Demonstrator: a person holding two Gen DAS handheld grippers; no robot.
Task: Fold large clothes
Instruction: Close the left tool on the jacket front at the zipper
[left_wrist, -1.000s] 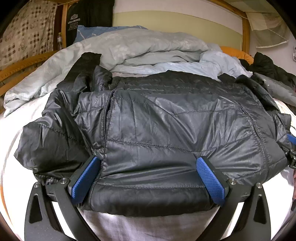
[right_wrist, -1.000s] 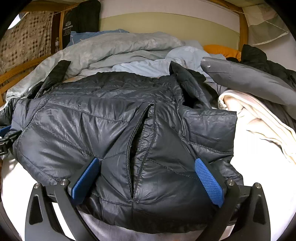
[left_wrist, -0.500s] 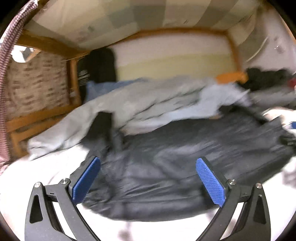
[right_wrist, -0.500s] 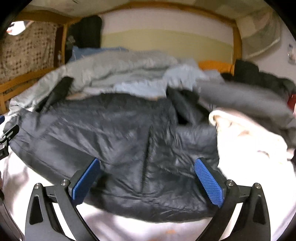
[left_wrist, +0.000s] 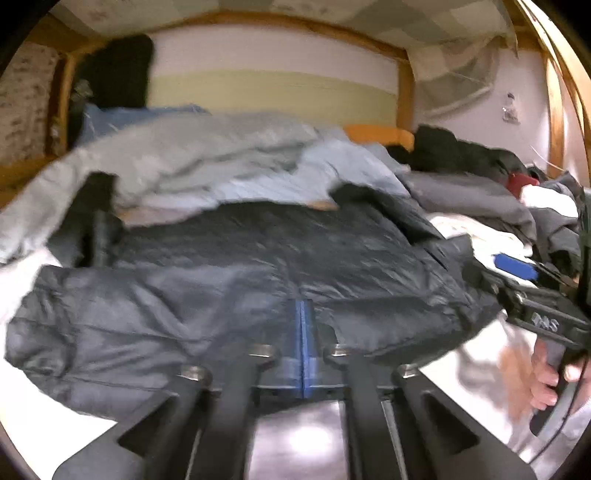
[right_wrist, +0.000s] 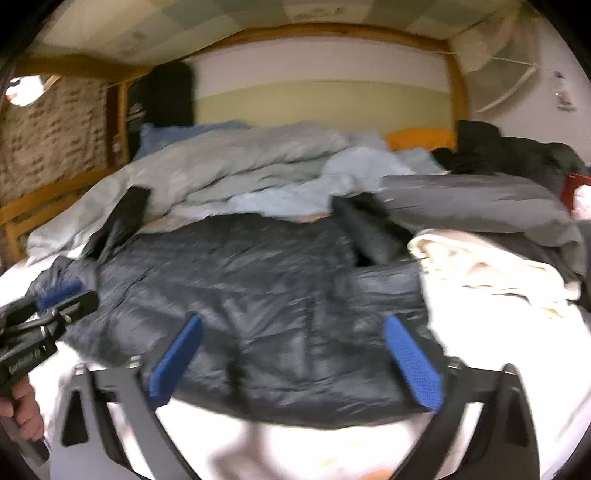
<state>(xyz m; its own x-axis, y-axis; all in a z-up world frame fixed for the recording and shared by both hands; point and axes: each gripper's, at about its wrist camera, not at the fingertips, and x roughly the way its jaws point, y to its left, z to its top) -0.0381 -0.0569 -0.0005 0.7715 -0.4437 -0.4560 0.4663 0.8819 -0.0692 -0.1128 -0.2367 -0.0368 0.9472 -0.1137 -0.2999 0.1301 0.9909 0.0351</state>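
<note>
A dark grey quilted puffer jacket lies spread across the white bed. In the left wrist view my left gripper is shut, its blue pads pressed together at the jacket's near hem, and the fabric gathers toward their tips. My right gripper is open with its jaws closing. The jacket's near right edge lies between its fingertips, and the pads do not press on it. Each gripper shows at the edge of the other's view: the right gripper and the left gripper.
A rumpled pale blue-grey duvet is heaped behind the jacket. Cream, grey and black clothes are piled on the right. A wooden bed frame runs along the left and back. A hand grips the right handle.
The left gripper went from wide open to shut at the jacket's near hem. The right gripper's fingers have come a little closer together. Both views pulled back and tilted up from the jacket.
</note>
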